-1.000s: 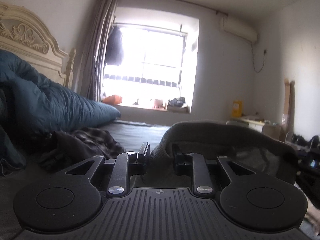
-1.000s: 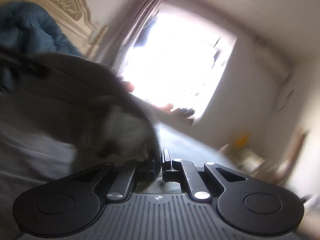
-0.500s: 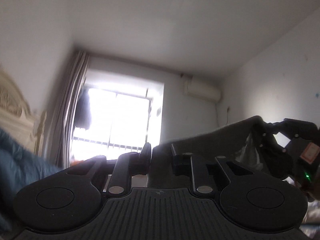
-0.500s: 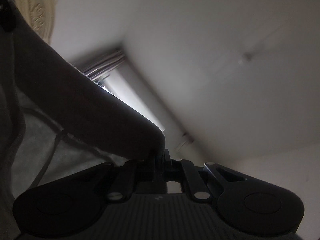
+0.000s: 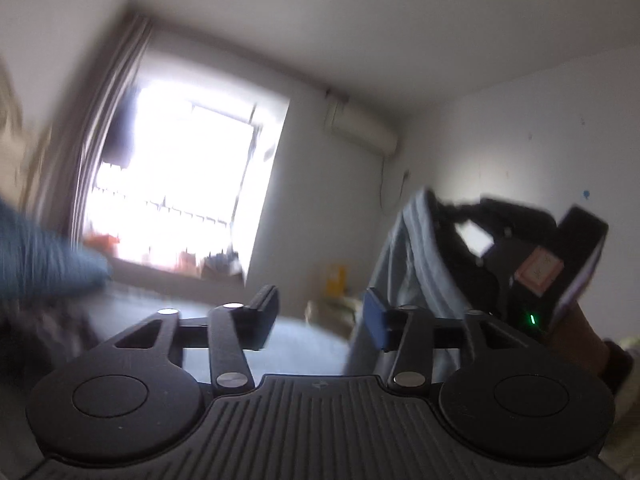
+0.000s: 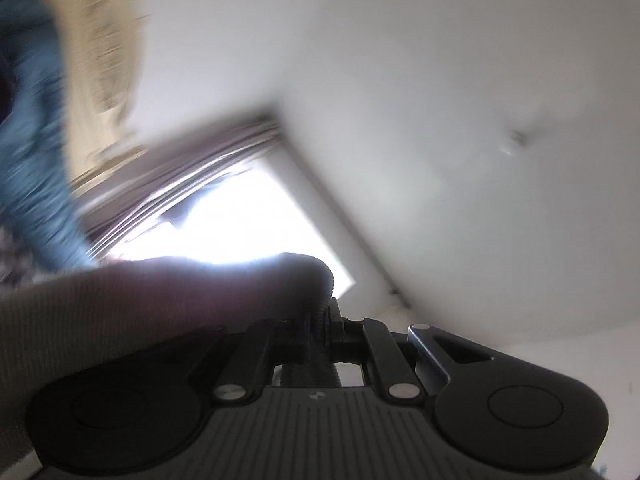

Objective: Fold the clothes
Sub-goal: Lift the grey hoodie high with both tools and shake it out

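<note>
A grey garment [image 5: 420,264] hangs at the right of the left wrist view, held up by my right gripper [image 5: 440,210], which comes in from the right with a hand behind it. My left gripper [image 5: 320,318] has its jaws opening, with only the bed seen between them; the garment hangs just behind its right finger [image 5: 376,322]. In the right wrist view my right gripper [image 6: 326,334] is shut on a ribbed edge of the grey garment [image 6: 140,304], which drapes away to the left. It points upward toward the ceiling.
A bright window [image 5: 188,184] with a curtain [image 5: 100,140] fills the far wall, and an air conditioner [image 5: 360,132] is mounted beside it. A blue duvet [image 5: 44,260] and dark clothes lie on the bed [image 5: 280,340] at left. The headboard [image 6: 108,60] shows blurred.
My left gripper let go of the garment and its jaws spread apart. The garment now hangs from the right gripper alone. Both views swung; the right gripper still tilts toward the ceiling.
</note>
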A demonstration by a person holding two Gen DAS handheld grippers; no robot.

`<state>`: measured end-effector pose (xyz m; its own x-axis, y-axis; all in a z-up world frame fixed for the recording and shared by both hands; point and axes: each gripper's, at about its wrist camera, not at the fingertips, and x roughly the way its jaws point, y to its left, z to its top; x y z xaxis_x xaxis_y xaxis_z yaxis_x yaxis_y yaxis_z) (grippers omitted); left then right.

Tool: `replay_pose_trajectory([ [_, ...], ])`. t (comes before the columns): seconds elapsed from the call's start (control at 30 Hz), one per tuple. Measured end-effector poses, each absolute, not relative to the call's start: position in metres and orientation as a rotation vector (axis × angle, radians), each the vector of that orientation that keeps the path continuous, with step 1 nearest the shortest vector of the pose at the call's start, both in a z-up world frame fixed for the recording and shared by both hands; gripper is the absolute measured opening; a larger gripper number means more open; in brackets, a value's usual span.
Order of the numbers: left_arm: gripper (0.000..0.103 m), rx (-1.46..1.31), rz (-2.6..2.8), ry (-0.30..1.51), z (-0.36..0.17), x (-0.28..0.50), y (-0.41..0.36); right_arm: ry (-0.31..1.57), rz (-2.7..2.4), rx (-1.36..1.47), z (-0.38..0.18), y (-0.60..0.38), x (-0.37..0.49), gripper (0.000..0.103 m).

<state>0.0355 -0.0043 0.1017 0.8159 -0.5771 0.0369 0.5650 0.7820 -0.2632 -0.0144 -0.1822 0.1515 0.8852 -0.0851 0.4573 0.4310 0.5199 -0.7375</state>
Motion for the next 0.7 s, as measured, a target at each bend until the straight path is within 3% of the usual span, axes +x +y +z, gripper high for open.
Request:
replay_pose_trajectory([
  [0.17, 0.071, -0.335, -0.675, 0.202, 0.009, 0.031, 0.014, -0.340, -0.239, -1.071, 0.079, -0.151, -0.022, 0.006],
  [0.33, 0.096, -0.346, -0.713, 0.228, -0.016, 0.029, 0.023, -0.339, -0.189, -1.089, 0.069, -0.128, -0.029, 0.006],
  [0.47, 0.099, -0.279, -0.639, 0.227, -0.009, 0.025, 0.019, -0.354, -0.167, -1.111, 0.079, -0.113, -0.028, 0.006],
  [0.7, 0.099, -0.218, -0.658, 0.295, -0.043, 0.026, -0.007, -0.338, -0.150, -1.112, 0.092, -0.100, -0.004, 0.006],
])
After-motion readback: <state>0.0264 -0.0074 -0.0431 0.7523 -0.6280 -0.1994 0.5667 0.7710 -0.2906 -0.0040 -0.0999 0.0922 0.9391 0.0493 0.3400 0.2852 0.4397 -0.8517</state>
